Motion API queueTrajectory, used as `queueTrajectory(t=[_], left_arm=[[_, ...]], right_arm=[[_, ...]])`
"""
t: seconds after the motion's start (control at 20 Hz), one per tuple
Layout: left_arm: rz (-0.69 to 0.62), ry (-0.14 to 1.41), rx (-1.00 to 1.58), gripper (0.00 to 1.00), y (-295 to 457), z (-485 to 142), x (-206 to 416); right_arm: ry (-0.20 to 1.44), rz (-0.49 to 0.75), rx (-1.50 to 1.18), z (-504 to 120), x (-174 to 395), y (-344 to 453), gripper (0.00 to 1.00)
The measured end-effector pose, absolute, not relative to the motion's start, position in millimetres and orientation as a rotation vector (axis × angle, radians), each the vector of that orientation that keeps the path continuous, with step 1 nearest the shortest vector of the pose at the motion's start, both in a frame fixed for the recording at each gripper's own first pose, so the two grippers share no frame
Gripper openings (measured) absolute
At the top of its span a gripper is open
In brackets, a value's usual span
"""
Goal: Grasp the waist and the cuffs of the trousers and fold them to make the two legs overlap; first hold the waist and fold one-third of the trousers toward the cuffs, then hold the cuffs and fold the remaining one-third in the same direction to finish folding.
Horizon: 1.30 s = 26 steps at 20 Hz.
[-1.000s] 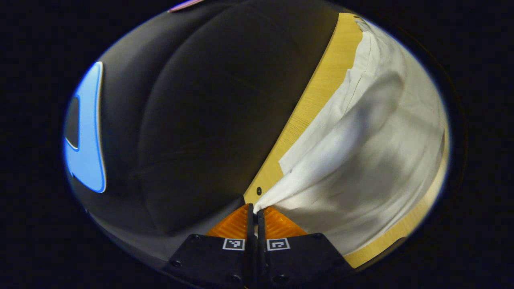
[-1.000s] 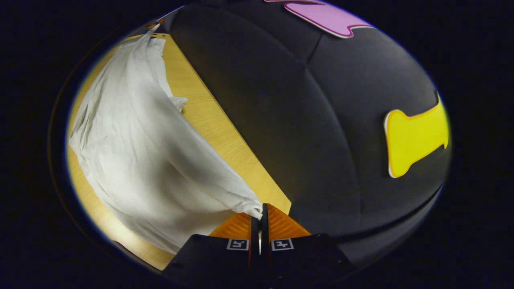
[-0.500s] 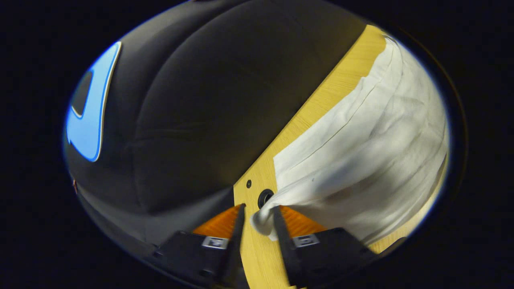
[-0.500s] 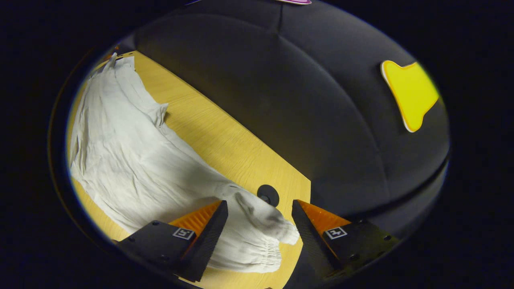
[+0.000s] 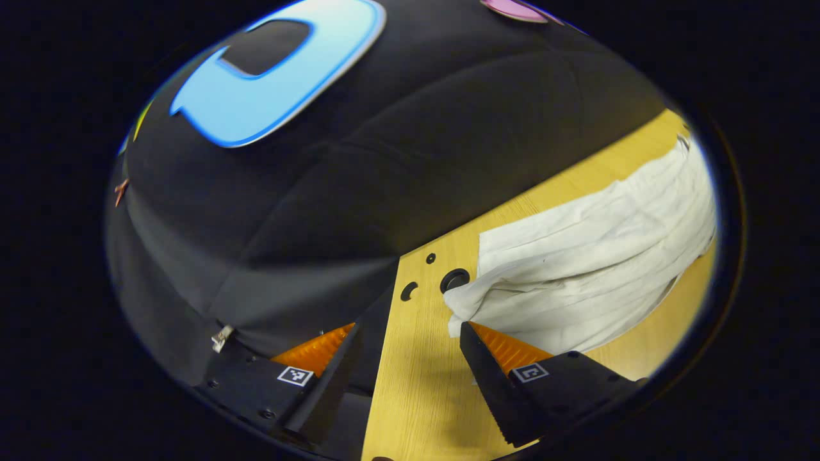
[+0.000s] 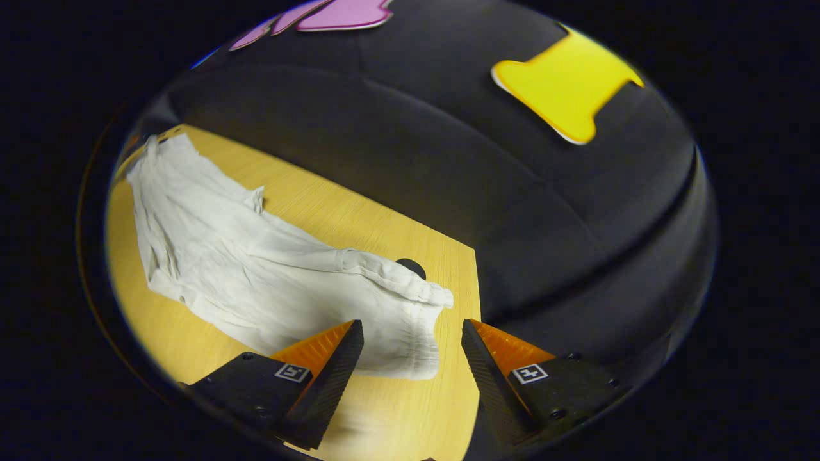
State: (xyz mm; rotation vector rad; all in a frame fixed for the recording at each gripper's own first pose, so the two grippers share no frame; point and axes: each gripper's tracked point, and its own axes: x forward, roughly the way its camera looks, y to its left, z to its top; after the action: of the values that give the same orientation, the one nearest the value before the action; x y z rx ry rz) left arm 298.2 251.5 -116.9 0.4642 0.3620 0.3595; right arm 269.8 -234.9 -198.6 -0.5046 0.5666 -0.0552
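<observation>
On the table (image 6: 384,410), rumpled white trousers (image 6: 269,282) lie.

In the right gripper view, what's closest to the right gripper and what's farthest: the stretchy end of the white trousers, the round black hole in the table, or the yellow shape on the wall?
1. Gathered elastic end of the white trousers, between the open right gripper's fingers.
2. Round black hole in the wooden table, just beyond, partly hidden by the cloth.
3. Yellow shape, high on the back wall.
</observation>
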Motion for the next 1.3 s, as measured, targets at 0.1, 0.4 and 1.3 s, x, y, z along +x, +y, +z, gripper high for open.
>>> queueTrajectory(t=[0.1, 0.4, 1.3], left_arm=[[0.378, 0.350, 0.416, 0.96, 259.6, -106.9, 265.6], [0.325, 0.284, 0.238, 0.96, 242.8, -90.7, 174.6], [0.384, 0.351, 0.036, 0.97, 231.8, -122.3, 63.5]], right_arm=[[0.581, -0.076, -0.355, -200.9, 257.6, -236.9, 0.98], [0.573, -0.181, 0.045, -216.3, 250.8, -250.6, 0.98], [0.480, -0.494, 0.615, -260.0, 279.3, -274.0, 0.98]])
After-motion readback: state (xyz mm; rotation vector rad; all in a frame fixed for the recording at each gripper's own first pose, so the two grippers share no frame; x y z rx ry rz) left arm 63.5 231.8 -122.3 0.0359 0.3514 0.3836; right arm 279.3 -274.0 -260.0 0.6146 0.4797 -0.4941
